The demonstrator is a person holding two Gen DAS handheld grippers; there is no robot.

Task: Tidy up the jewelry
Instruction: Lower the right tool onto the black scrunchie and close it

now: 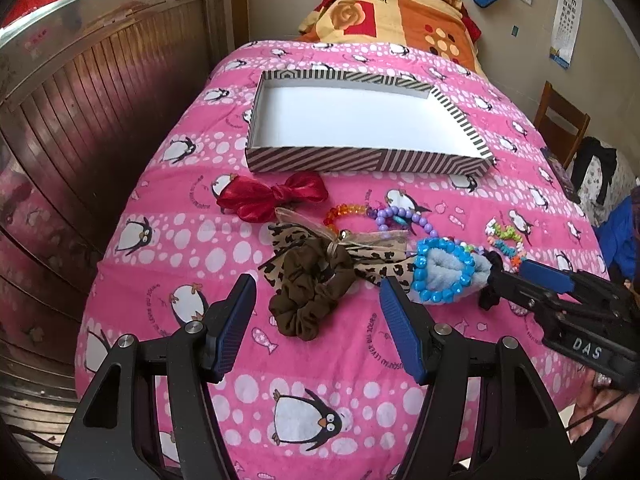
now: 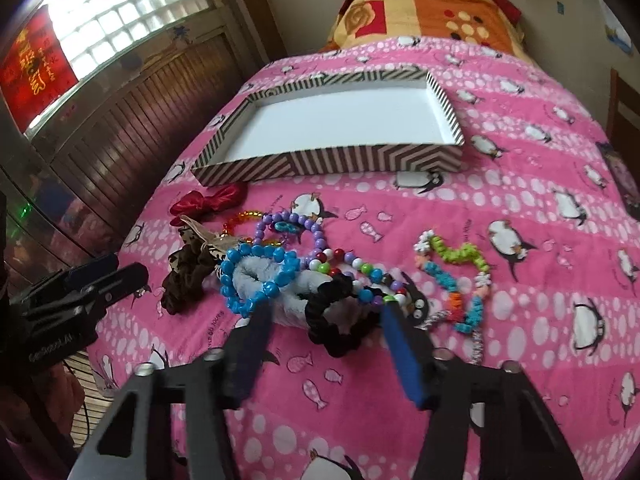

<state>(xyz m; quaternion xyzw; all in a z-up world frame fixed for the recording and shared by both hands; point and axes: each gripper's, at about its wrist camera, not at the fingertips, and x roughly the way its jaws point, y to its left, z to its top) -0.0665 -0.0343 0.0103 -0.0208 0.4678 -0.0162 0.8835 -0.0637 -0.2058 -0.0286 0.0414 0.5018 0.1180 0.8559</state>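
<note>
The black scrunchie (image 2: 340,320) lies on the bed (image 2: 520,200), below the striped box (image 2: 320,160), between the half-open right claw (image 2: 324,320), apparently ungripped. Soft and light, it is best pinched across its band. The left claw (image 1: 316,308) is held open, empty.

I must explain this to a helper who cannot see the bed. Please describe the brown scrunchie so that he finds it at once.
Start at the striped box on the pink penguin blanket. In front of it lies a row of accessories; the brown scrunchie is near its left end, below the red bow. It is plain dark-brown gathered cloth, while its neighbours are beaded, shiny or leopard-patterned.
</note>
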